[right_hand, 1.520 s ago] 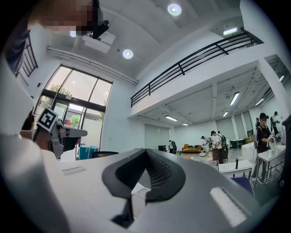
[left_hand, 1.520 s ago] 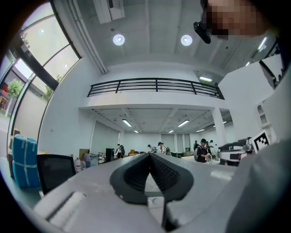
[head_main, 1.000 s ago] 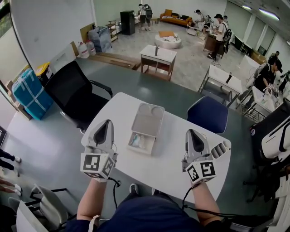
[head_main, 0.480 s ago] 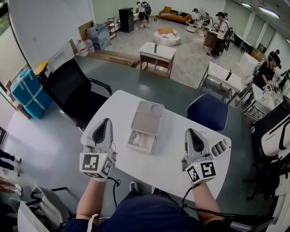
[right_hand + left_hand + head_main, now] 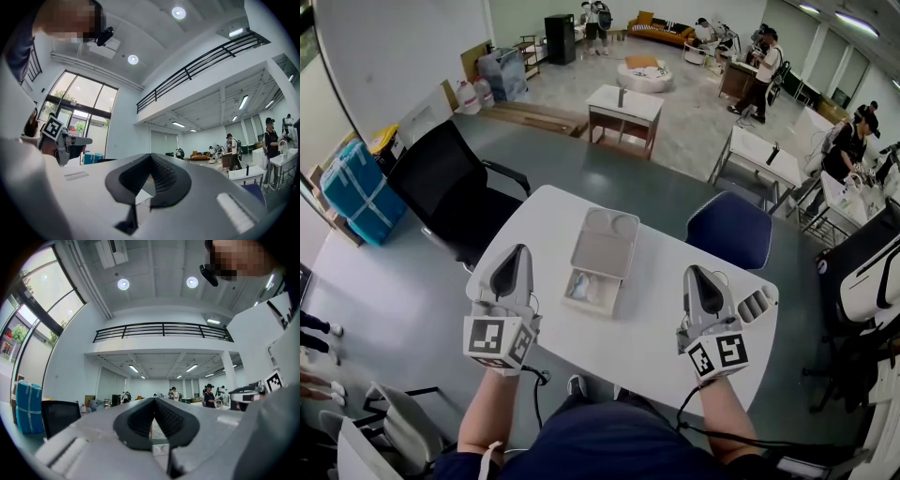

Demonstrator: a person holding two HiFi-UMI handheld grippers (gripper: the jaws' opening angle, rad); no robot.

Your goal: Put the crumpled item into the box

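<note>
**Both claws idle; the crumpled item sits in the box**

Nothing has shifted over the last second. The grey plastic left claw (image 5: 521, 253) stays put, its ribbed black pads pressed together on nothing. On the smooth white tabletop (image 5: 647, 347), the shallow beige rectangular plastic box (image 5: 605, 251) lies open with its lid folded back. The pale, wrinkled crumpled item (image 5: 587, 289) rests inside its tray. The matching right claw (image 5: 695, 274) is also closed and empty, so the task looks finished.
</note>
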